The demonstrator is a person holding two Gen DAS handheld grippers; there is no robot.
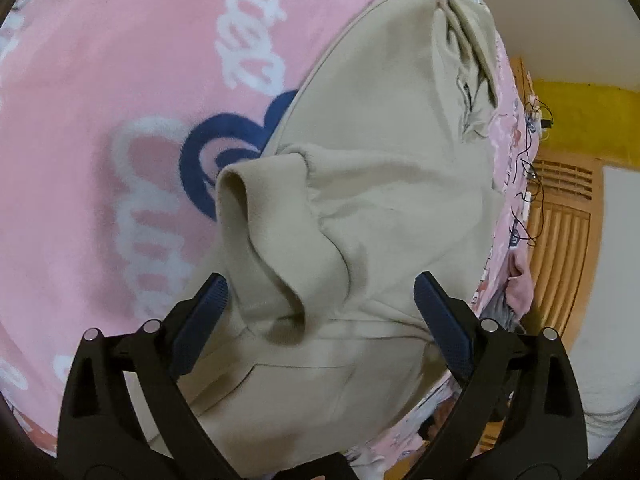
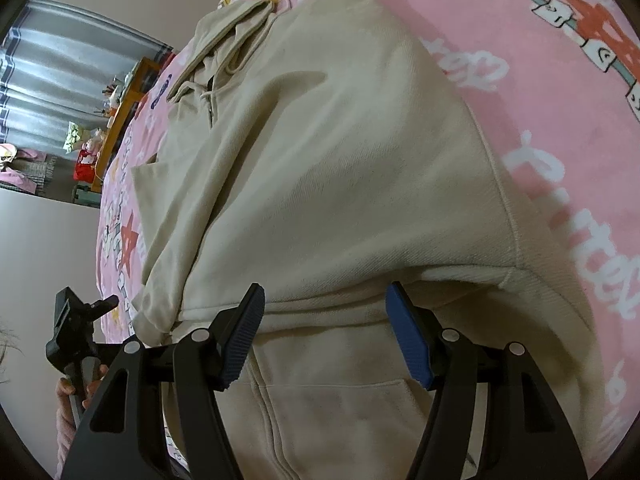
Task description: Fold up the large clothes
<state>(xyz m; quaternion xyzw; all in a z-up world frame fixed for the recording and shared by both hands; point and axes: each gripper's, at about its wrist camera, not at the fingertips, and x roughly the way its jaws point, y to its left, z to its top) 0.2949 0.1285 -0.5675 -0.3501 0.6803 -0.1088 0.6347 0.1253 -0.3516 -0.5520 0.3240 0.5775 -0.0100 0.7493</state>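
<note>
The beige hoodie (image 2: 328,152) lies half folded on the pink blanket (image 1: 100,80) of the bed. Both tools, left (image 1: 320,312) and right (image 2: 324,328), stand apart, holding nothing. The cloth is thick, soft and limp; better pinch it at the hem.

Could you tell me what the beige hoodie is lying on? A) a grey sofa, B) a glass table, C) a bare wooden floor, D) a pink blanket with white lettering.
D: the beige hoodie lies spread on a pink blanket printed with white lettering.

matt beige cotton-fleece hoodie (image 2: 340,152) on fuzzy pink plush blanket (image 1: 100,80).
</note>
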